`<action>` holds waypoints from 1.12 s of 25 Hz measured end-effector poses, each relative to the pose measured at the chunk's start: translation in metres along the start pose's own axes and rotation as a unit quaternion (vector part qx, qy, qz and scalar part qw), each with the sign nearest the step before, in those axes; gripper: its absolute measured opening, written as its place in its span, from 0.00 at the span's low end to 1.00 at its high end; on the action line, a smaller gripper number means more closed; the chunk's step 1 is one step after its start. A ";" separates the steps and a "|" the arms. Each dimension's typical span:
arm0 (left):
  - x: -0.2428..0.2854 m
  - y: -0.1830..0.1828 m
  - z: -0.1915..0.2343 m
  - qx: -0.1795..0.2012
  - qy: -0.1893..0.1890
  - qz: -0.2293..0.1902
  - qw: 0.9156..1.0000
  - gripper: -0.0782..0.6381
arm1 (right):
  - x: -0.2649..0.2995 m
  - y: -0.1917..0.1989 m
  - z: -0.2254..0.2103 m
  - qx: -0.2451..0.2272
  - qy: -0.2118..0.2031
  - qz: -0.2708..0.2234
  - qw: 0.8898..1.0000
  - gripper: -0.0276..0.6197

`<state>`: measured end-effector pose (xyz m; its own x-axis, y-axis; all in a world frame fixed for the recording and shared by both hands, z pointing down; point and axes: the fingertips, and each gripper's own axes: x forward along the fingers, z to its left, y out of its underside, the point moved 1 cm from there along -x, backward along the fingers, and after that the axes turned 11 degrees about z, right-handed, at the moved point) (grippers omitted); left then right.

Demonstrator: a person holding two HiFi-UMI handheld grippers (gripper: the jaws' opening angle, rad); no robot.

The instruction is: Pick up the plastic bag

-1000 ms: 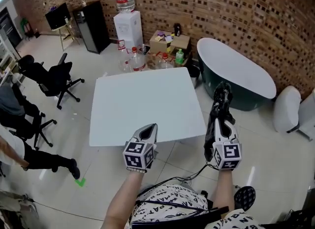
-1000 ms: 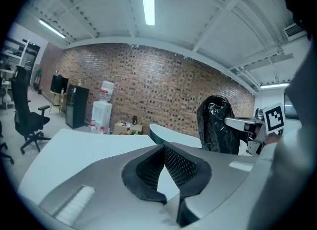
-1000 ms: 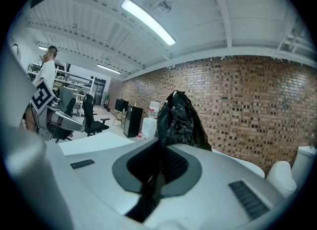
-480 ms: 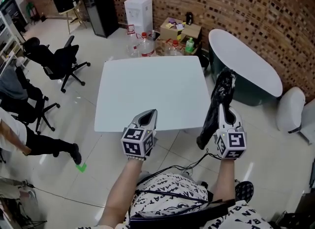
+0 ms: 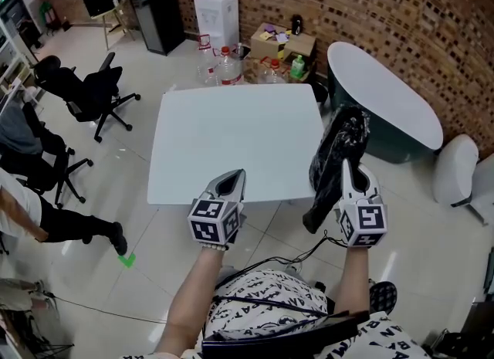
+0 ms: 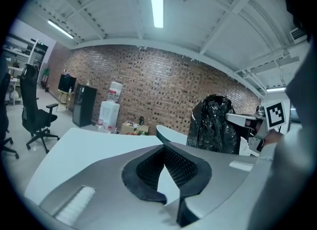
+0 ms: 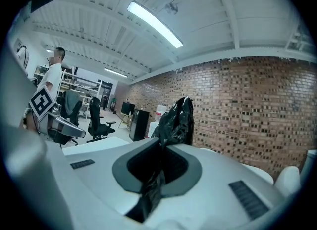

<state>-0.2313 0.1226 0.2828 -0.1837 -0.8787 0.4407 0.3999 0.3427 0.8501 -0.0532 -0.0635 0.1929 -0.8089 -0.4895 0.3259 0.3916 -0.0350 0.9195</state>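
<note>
Head view: white table (image 5: 231, 141) ahead, both grippers held short of its near edge. Left gripper (image 5: 235, 175): tips together, nothing in it. Right gripper (image 5: 349, 164): pinched on black plastic bag (image 5: 337, 145). The bag is up in the air at the table's right edge, btwn table & teal tub (image 5: 382, 99), tail drooping beside the gripper. Behind table: water dispenser (image 5: 217, 10), bottles (image 5: 224, 68), cardboard boxes (image 5: 282, 41). Office chairs (image 5: 89, 91) at left. Pale tiled floor (image 5: 154, 249).

Left gripper view: jaws meet at tips, empty. Bag (image 6: 213, 125) hangs at right, w/ brick wall (image 6: 148, 85) behind.

Right gripper view: jaws clamped on bag (image 7: 176, 120), bunch standing above tips, strip trailing back btwn pads. Strip light (image 7: 153, 23) on ceiling.
</note>
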 end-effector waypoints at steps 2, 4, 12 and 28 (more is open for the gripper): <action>-0.002 -0.001 0.002 -0.002 -0.001 -0.001 1.000 0.12 | 0.000 -0.002 0.001 0.000 -0.001 -0.002 1.000 0.06; -0.006 0.001 0.003 -0.004 -0.003 0.000 1.000 0.12 | -0.002 -0.002 0.003 0.000 -0.001 -0.002 1.000 0.06; -0.015 0.011 0.029 -0.026 -0.026 0.013 0.999 0.12 | 0.021 -0.001 0.007 -0.012 -0.008 0.004 1.000 0.06; -0.007 0.033 0.113 -0.040 -0.060 0.060 0.996 0.12 | 0.179 -0.012 0.015 -0.223 -0.037 0.052 0.973 0.06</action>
<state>-0.3179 0.1777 0.3406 -0.2346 -0.7846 0.5739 0.4952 0.4117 0.7651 -0.2090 -0.1375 0.2435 -0.7774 -0.4477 0.4418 0.6110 -0.3710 0.6993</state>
